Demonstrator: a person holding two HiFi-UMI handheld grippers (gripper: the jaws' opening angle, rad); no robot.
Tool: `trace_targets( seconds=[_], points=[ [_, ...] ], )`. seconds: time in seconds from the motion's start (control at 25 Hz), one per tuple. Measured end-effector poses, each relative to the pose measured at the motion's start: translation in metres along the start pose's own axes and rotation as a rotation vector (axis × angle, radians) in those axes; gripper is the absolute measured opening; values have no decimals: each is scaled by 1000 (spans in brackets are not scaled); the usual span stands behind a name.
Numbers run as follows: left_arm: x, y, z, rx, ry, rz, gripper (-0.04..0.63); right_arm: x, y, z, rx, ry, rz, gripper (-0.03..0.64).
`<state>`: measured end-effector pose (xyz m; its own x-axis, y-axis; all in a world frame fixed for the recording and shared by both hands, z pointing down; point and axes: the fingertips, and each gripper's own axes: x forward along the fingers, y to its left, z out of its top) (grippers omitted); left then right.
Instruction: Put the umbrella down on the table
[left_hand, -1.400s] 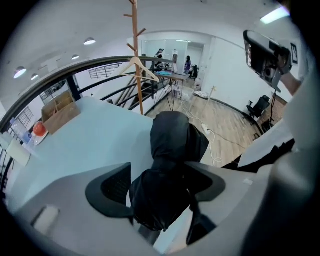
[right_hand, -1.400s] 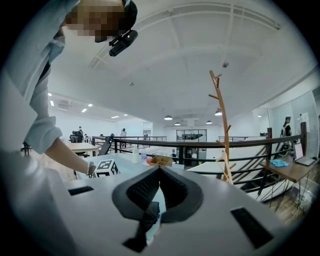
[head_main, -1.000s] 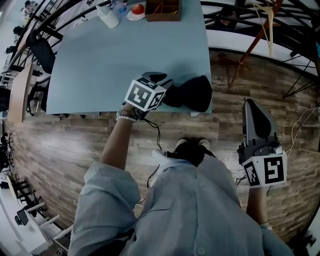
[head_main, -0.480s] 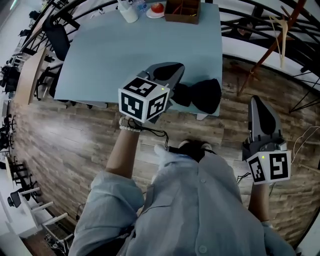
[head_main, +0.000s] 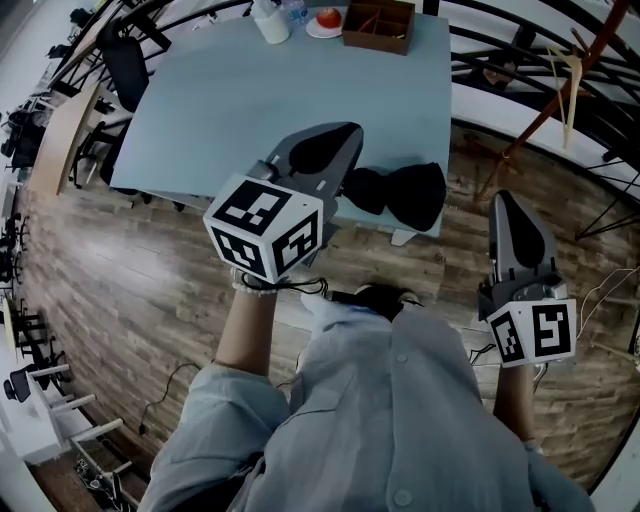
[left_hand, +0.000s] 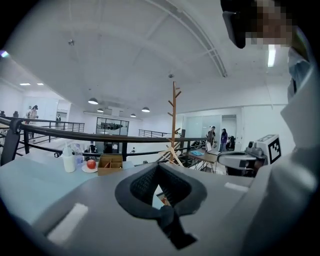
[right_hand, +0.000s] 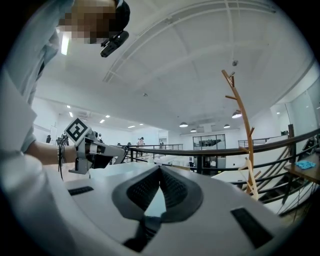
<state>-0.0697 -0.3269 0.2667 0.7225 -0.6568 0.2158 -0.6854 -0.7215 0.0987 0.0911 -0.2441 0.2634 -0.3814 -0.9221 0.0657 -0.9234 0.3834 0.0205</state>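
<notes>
Umbrella (head_main: 400, 193), black, folded and of soft cloth, lies on the near right corner of the pale blue-grey table (head_main: 250, 110), its bulk reaching the table's front edge; neither gripper holds it.

Nearest the camera is the person's light grey button shirt (head_main: 400, 420), with both forearms reaching forward from it. The right gripper (head_main: 505, 200), grey with a black-and-white marker cube at its back, is held over the brown wooden plank floor (head_main: 130, 290), to the right of the table and well apart from the umbrella. In the right gripper view its ribbed black pads (right_hand: 147, 190) meet at the tips, with nothing between them.

The left gripper (head_main: 342, 138), of the same make, is held above the table's near edge, and from the head view its nose appears just left of the umbrella. In the left gripper view its tongs are pressed together and hold nothing.

At the table's far edge stand a white cup (head_main: 270, 22), a red apple (head_main: 329, 17) on a small white plate, and a brown wooden box with compartments (head_main: 378, 25). Beyond the table run a black metal railing (left_hand: 100, 134) and, to the right, a bare wooden coat stand (left_hand: 174, 125).
</notes>
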Motion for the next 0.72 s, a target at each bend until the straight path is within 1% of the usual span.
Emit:
trace_targets(
  seconds=[0.16, 0.32, 0.4, 0.48, 0.6, 0.72],
  points=[
    [-14, -10, 10, -19, -47, 7, 5, 3, 2, 2, -3, 2, 5, 0],
    [-21, -14, 11, -7, -51, 25, 5, 5, 3, 4, -8, -3, 10, 0],
    [-21, -16, 8, -18, -51, 27, 5, 5, 4, 4, -9, 0, 14, 0],
    [-22, -19, 6, -30, -51, 13, 5, 5, 5, 3, -11, 4, 15, 0],
    [-22, -24, 1, -10, -37, -2, 5, 6, 6, 1, -12, 10, 15, 0],
    [-19, -27, -1, 28, -30, 12, 5, 6, 4, 0, -13, 15, 14, 0]
  ],
)
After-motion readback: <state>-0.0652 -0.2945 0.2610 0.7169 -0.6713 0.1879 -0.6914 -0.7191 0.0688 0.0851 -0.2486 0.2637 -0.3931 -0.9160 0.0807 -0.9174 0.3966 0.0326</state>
